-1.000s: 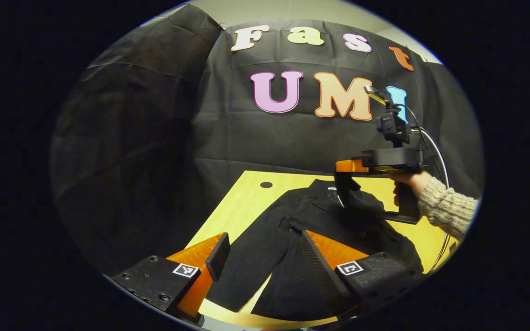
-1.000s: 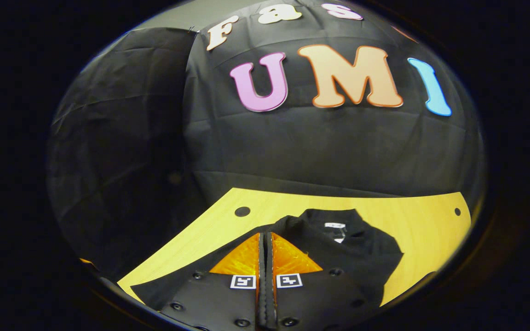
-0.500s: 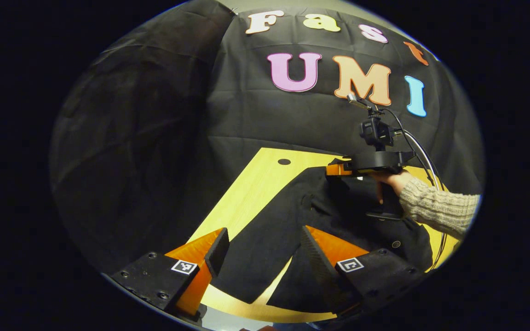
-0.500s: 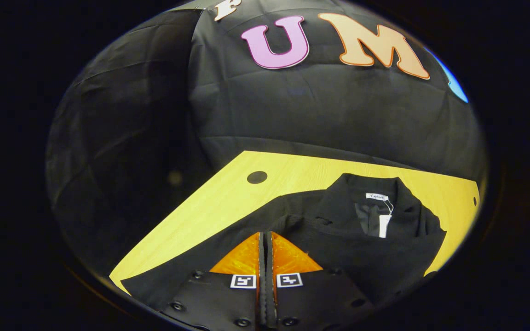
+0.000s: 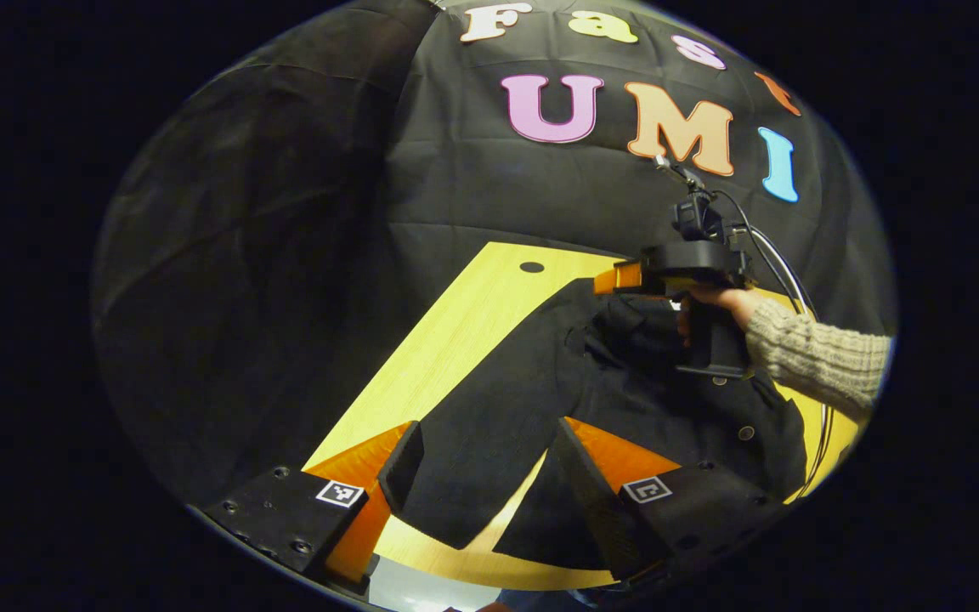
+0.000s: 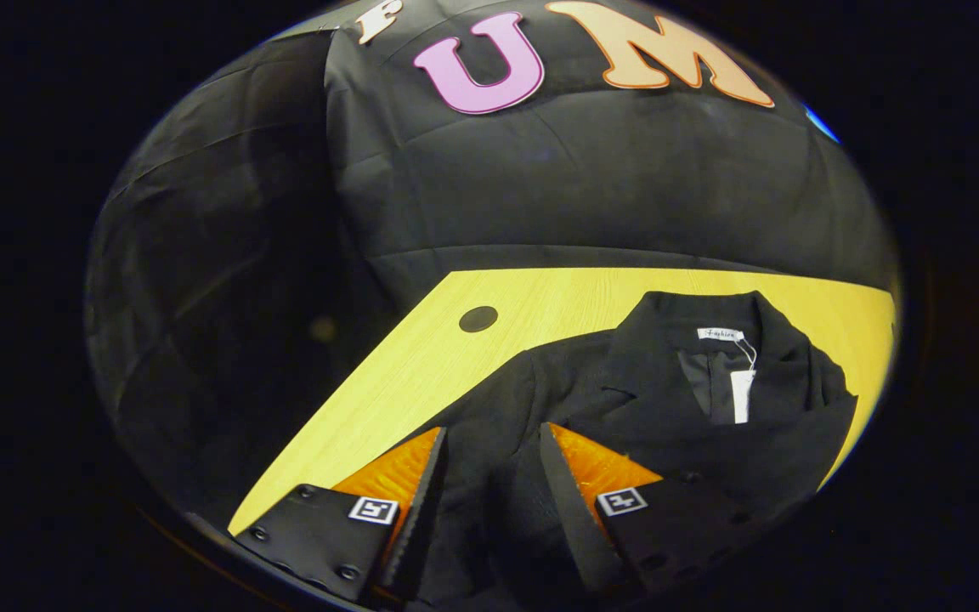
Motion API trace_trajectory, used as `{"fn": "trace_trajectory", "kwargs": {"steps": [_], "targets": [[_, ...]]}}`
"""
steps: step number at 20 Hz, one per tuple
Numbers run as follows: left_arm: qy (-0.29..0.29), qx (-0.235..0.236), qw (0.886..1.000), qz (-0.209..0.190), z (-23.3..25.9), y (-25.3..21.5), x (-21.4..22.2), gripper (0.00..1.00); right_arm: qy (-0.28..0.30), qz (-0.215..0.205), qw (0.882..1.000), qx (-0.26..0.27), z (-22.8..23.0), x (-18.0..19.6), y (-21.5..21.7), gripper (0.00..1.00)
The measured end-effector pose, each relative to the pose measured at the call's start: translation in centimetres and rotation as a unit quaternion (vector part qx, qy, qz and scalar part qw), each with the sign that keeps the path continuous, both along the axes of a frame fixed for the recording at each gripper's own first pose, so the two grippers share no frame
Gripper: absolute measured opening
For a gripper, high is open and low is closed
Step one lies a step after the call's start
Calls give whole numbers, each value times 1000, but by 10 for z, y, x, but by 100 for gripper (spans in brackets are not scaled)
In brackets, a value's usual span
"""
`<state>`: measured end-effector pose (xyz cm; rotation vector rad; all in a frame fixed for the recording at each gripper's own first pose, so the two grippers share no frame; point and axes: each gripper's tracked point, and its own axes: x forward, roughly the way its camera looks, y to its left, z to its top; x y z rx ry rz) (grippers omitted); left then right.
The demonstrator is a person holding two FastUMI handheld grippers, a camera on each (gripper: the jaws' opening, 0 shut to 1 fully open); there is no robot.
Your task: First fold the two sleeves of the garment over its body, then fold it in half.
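A black garment (image 5: pixel 532 382) lies flat on the yellow wooden table (image 5: pixel 447 340), collar at the far end. One long sleeve (image 5: pixel 464 459) runs down beside the body, and my left gripper (image 5: pixel 485 463) hovers open above it. In the left gripper view my right gripper (image 5: pixel 607 280) is held by a hand in a knit sleeve (image 5: pixel 812 361) over the shoulder near the collar. In the right gripper view the garment (image 6: pixel 625 399) shows its collar and white label (image 6: pixel 719 334), and my right gripper (image 6: pixel 489 463) stands open just above the cloth, holding nothing.
The table has a round hole (image 6: pixel 478 319) near its far left corner and bare wood to the left of the garment. The black cloth wall (image 5: pixel 472 195) stands close behind the table. A cable (image 5: pixel 783 272) trails from the right gripper.
My right gripper, shut before, has opened and come down over the shoulder near the collar. The left gripper's view has tilted down slightly, and it stays open.
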<state>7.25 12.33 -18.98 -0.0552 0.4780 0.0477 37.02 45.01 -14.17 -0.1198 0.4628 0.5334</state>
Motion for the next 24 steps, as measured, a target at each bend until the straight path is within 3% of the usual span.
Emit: {"fn": "trace_trajectory", "kwargs": {"steps": [1,2,3,5,8,12,13,18,19,20,21,24], "targets": [[1,-3,1000,1,0,1,-1,95,0,7,1000,10,4,-1,3,71],[3,-6,1000,2,-1,1,-1,95,-1,15,1000,21,10,-5,4,65],[8,-8,1000,3,-6,2,0,95,-9,21,999,31,20,-7,6,70],[16,-6,1000,5,-14,3,0,95,-38,31,997,53,47,-14,9,96],[29,-6,999,16,-28,8,2,95,-93,36,992,81,99,-34,2,95],[57,-8,998,27,-46,14,3,95,-157,32,984,80,151,-64,-29,95],[65,-10,997,30,-52,16,1,95,-169,30,982,75,161,-72,-38,88],[101,-15,994,39,-86,25,-14,95,-210,25,976,55,193,-108,-84,100],[109,-18,993,39,-93,27,-16,95,-212,24,976,53,196,-113,-91,89],[116,-22,992,40,-99,27,-17,95,-213,21,976,46,196,-118,-99,95],[123,-22,991,43,-104,28,-20,95,-214,17,976,39,196,-122,-106,89],[128,-17,990,52,-110,35,-23,95,-218,11,975,34,196,-138,-119,95]]}}
